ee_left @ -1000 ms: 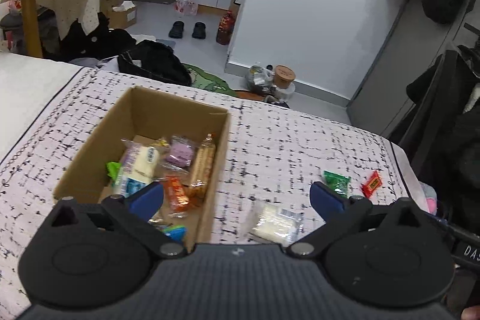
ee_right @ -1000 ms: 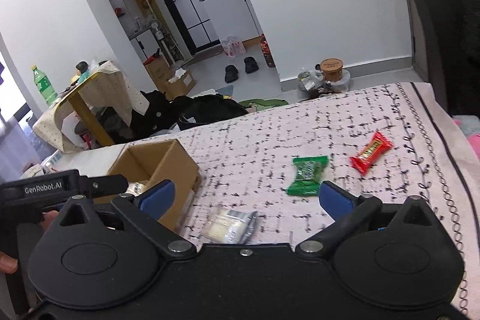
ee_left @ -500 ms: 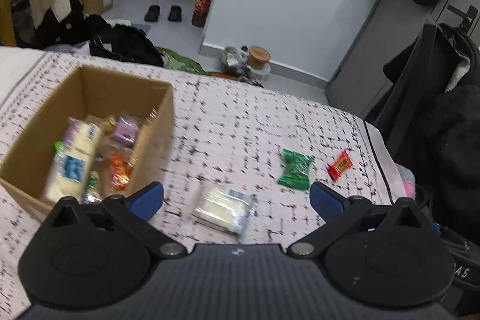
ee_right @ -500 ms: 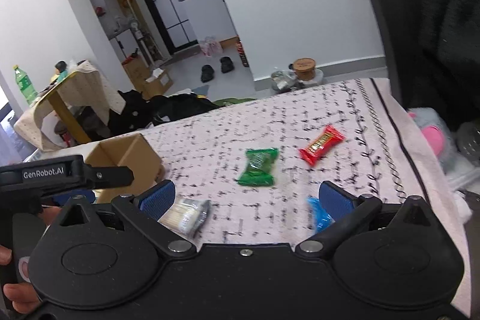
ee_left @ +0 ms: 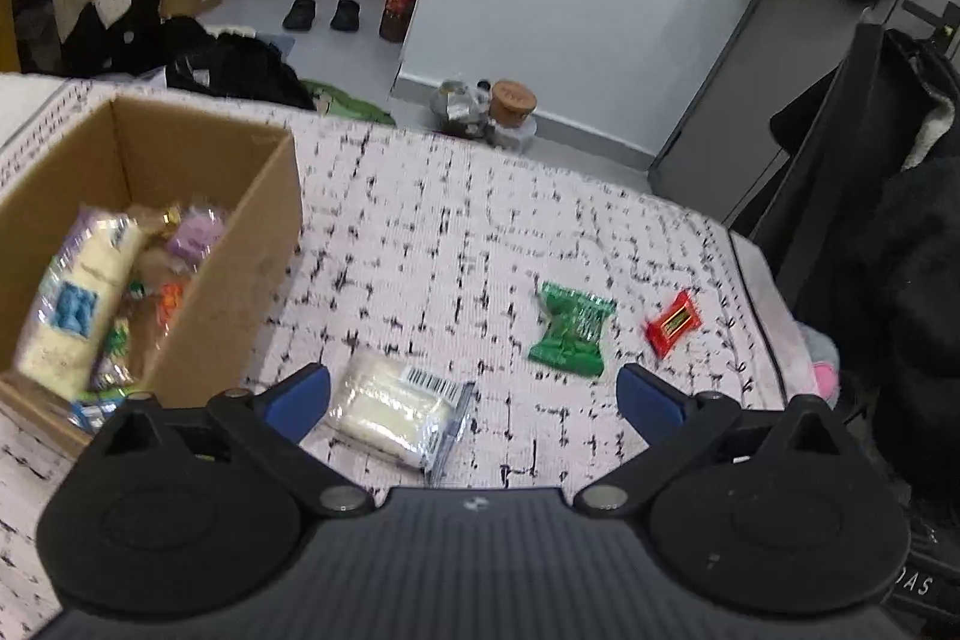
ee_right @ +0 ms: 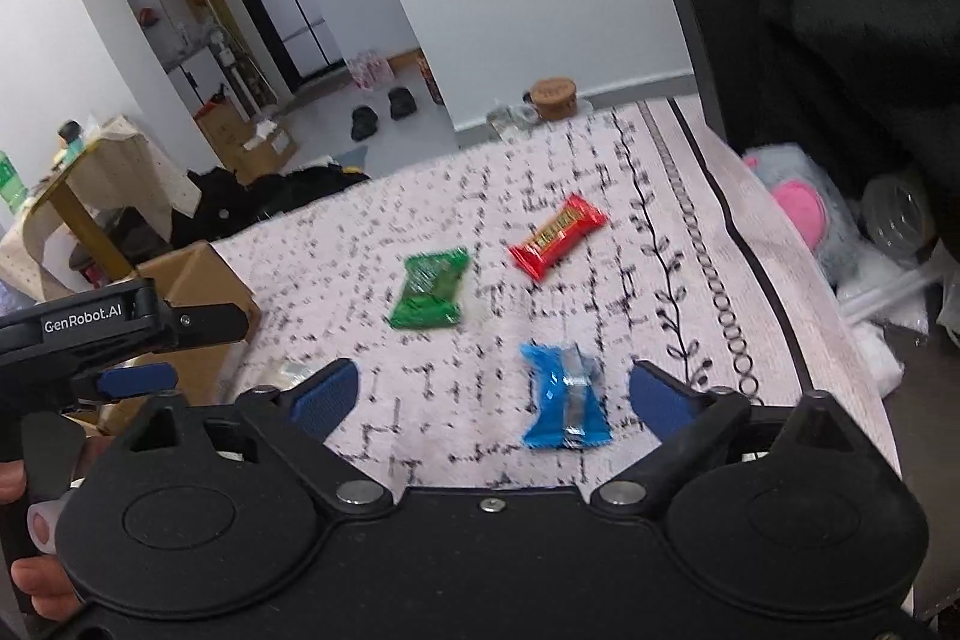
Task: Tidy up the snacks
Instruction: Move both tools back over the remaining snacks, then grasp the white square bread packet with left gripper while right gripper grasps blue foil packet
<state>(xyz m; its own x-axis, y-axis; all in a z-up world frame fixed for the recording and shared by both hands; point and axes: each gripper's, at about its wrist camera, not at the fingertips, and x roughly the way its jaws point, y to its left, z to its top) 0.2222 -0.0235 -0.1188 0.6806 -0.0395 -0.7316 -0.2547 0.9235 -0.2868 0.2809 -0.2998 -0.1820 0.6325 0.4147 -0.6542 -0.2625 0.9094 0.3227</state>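
Observation:
A cardboard box (ee_left: 264, 244) holding several wrapped snacks stands on the patterned bedspread at the left; its corner shows in the right wrist view (ee_right: 204, 274). My left gripper (ee_left: 474, 400) is open above a clear pack of white snack (ee_left: 396, 406), which lies just inside its left finger. A green packet (ee_left: 570, 328) and a red bar (ee_left: 675, 323) lie further right. My right gripper (ee_right: 495, 394) is open, with a blue packet (ee_right: 564, 397) between its fingers on the cloth. The green packet (ee_right: 429, 289) and red bar (ee_right: 558, 235) lie beyond it.
The bedspread's right edge (ee_right: 780, 244) drops off to plush toys and bags (ee_right: 804, 202). Dark coats (ee_left: 912, 232) hang at the right. The left gripper's handle (ee_right: 90, 328) shows at the left of the right wrist view. Floor clutter lies beyond the bed.
Both grippers have moved right, away from the box. The white pack now sits by the left gripper's left finger, and the blue packet has come in between the right gripper's fingers.

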